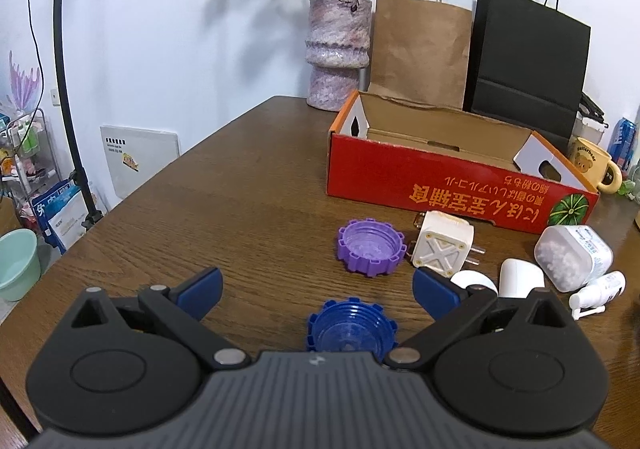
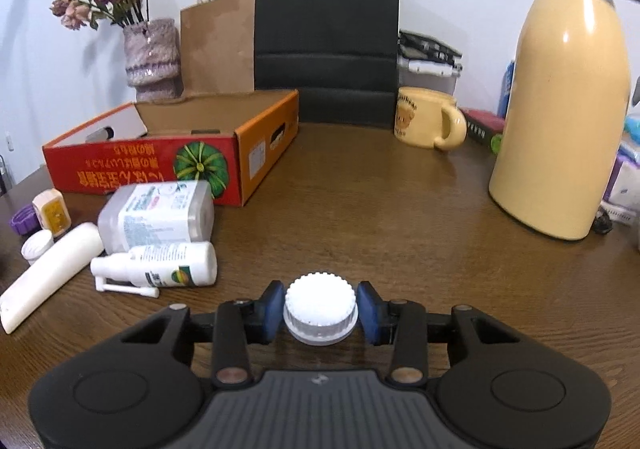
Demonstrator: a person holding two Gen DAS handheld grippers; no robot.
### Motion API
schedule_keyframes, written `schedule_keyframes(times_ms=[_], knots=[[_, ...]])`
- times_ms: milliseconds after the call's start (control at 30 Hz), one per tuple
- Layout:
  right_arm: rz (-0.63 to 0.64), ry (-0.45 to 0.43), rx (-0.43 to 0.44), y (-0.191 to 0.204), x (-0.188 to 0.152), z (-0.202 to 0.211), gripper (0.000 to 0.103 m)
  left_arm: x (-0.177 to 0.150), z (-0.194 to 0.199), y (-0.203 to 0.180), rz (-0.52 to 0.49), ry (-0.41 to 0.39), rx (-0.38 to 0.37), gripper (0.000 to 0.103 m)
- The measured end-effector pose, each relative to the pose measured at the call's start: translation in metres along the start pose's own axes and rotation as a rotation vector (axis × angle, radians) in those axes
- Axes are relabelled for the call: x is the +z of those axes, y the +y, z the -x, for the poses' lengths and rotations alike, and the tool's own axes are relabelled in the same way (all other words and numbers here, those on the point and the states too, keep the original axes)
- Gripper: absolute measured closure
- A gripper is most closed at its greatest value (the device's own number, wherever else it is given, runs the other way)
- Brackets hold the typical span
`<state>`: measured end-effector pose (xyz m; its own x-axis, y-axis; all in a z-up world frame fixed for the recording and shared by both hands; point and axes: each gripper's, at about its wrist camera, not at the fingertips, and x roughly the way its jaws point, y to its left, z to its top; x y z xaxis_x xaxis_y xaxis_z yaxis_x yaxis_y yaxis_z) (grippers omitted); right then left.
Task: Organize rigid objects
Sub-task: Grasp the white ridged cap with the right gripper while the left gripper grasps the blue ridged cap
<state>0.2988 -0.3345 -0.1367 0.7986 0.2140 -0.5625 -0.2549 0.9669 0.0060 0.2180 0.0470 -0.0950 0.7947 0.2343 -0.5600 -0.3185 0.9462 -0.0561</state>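
Right gripper (image 2: 320, 313) clamps the white ribbed plastic cap (image 2: 320, 307) resting on the brown wooden table (image 2: 400, 229). Left gripper (image 1: 318, 291) gapes over the blue notched cap (image 1: 350, 329). Red cardboard box (image 2: 160, 165), at 10 o'clock, appears empty; bottles remain outside, so sorting has barely begun.

Both my cams sit just behind my fingers, low over the table (image 1: 240, 177), tilted down, facing the back wall. Left cam: my left gripper (image 1: 318, 291) fills the bottom of frame, box (image 1: 440, 181) right of centre, vase (image 1: 338, 49) top centre. Right cam: my right gripper (image 2: 320, 313) at bottom centre, the same box (image 2: 140, 165) and vase (image 2: 152, 57) at left. Shared too: both bags, mug, white bottles.
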Motion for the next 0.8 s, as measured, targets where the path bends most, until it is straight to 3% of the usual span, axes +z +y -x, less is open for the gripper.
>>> schedule_keyframes(times_ms=[267, 800], knots=[[0.022, -0.097, -0.012, 0.014, -0.002, 0.018, 0.064, -0.002, -0.001, -0.001, -0.019, 0.010, -0.004, 0.000], [0.019, -0.141, 0.018, 0.048, -0.007, 0.033, 0.064, -0.016, -0.015, -0.006, -0.079, 0.083, -0.039, 0.000]])
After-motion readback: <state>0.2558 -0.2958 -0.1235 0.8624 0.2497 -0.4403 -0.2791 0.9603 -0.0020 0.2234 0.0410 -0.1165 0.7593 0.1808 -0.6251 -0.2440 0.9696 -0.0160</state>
